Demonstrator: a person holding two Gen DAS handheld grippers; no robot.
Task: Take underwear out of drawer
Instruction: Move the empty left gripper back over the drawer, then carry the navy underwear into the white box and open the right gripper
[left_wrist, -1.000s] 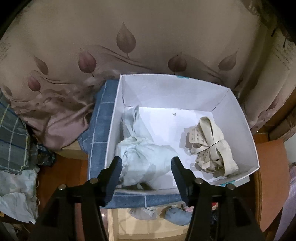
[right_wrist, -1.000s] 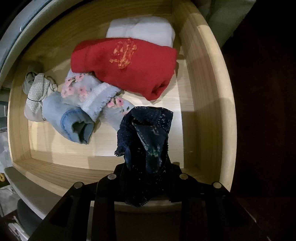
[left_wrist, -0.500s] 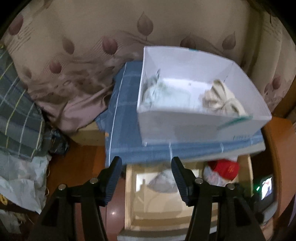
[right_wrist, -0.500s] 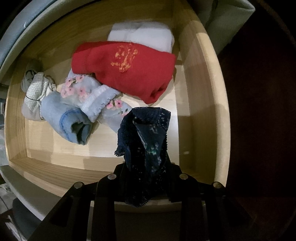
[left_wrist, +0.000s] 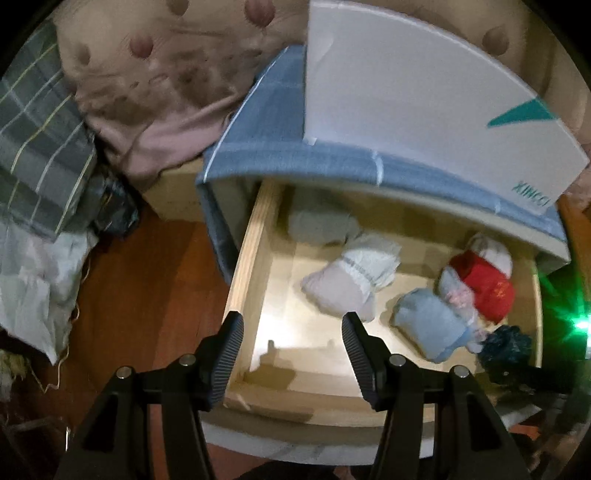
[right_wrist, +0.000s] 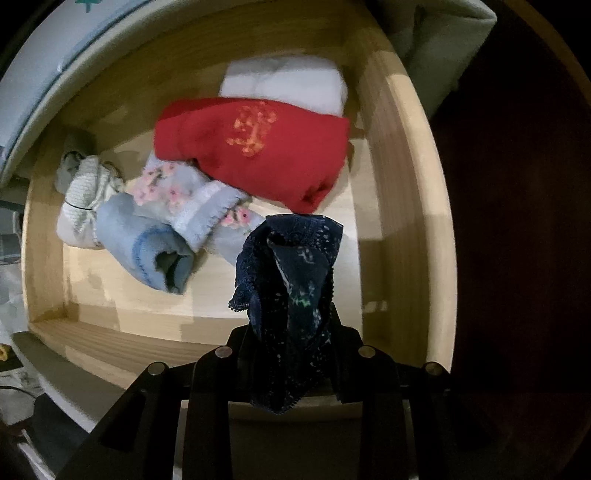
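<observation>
Extraction is under way: the right claw is clamped on a dark navy lace pair of underwear, which hangs from its pads in the lower middle of the right wrist view, over the lower right part of the open wooden drawer. Judging from that, this garment is lifted clear of the drawer floor but not yet carried away; the next move calls for bringing it up and out past the drawer's front wall, perhaps toward the white box on the blue cloth-covered top in the upper right of the left wrist view.

The left claw stands apart and empty, low in its frame, pointing into the left half of the drawer near a pale rolled bundle. That bundle looks the likeliest next pick, and would need the claw lowered over it before closing.

More garments lie in the drawer: a red folded piece, a white one behind it, a floral pale-blue roll and a light-blue roll.

Motion blur softens the left view. The box's inside is hidden. The drawer's back is shaded under the overhanging top, and a green glare masks the right edge.
</observation>
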